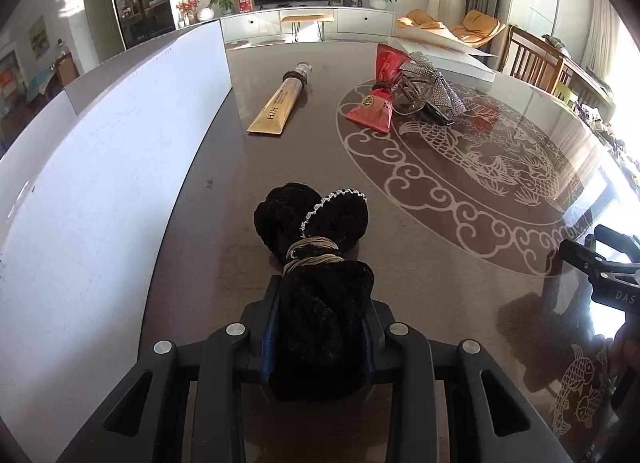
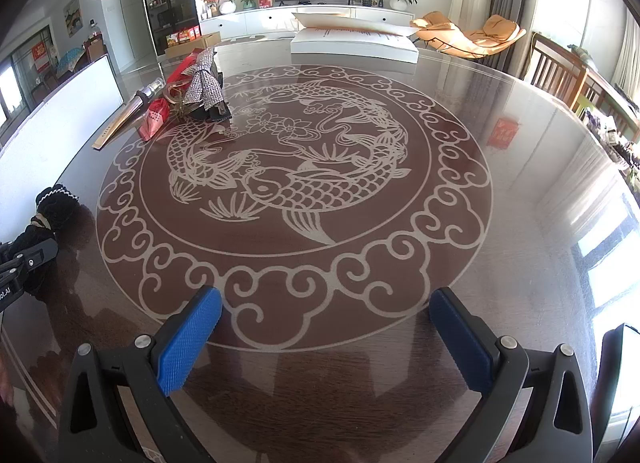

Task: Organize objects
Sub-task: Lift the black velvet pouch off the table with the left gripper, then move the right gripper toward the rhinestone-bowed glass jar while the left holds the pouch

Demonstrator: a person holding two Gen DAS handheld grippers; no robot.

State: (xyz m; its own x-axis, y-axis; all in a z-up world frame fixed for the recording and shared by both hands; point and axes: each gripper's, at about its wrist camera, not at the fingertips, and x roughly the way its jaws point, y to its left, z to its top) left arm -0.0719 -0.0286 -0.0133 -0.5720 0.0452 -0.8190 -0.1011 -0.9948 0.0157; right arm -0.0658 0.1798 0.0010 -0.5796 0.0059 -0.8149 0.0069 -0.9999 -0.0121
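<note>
My left gripper (image 1: 320,303) is shut on a black velvet scrunchie bundle (image 1: 316,231) tied at its waist with beige elastic bands; the blue pads (image 1: 272,327) squeeze its near half while the far half rests on the table. The same bundle (image 2: 56,203) and left gripper (image 2: 24,259) show at the left edge of the right wrist view. My right gripper (image 2: 326,327) stands open over the table's cloud border with nothing between its fingers. Farther off lie a gold tube (image 1: 280,105), a red sachet (image 1: 374,103) and a rhinestone bow clip (image 1: 432,89).
A dark round table (image 2: 500,243) with a koi pattern carries everything. A white panel (image 1: 100,183) stands along its left side and a flat white box (image 2: 352,43) lies at the far edge. Wooden chairs (image 2: 560,71) stand on the right.
</note>
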